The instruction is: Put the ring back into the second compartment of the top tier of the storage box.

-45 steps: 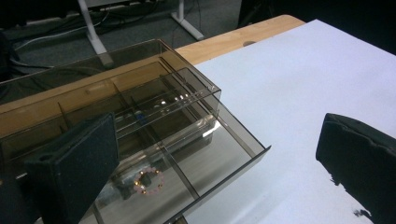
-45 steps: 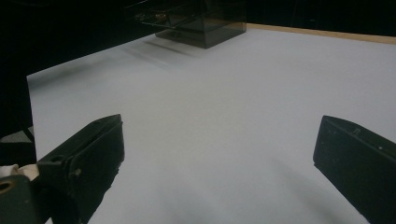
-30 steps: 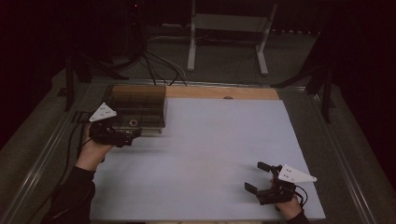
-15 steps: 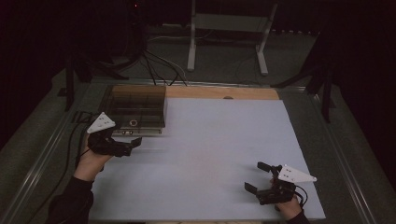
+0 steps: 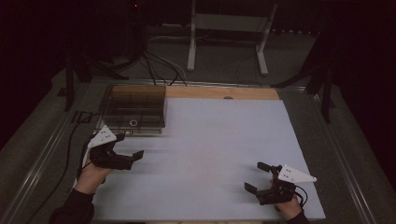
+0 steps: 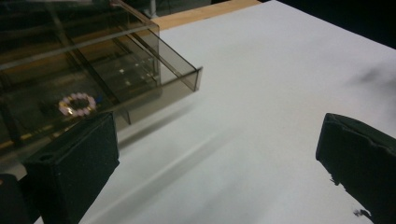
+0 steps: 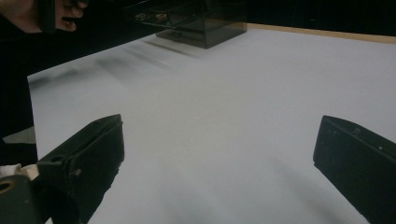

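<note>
Bracelet [image 6: 77, 104] is sitting inside the smoked box [image 5: 134, 109] at 11 o'clock; drawer is looking part-open. Left tongs [image 5: 130, 150] and right tongs [image 5: 256, 176] are both hovering spread, empty. Closing likely remains.

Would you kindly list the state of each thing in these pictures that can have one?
Left gripper: open, empty, over the white sheet in front of the box.
Right gripper: open, empty, near the sheet's front right.
Smoked clear box: drawer pulled out towards the left gripper.
Bead bracelet: lying flat inside the box, closed ring.
White sheet: flat on the table.
</note>
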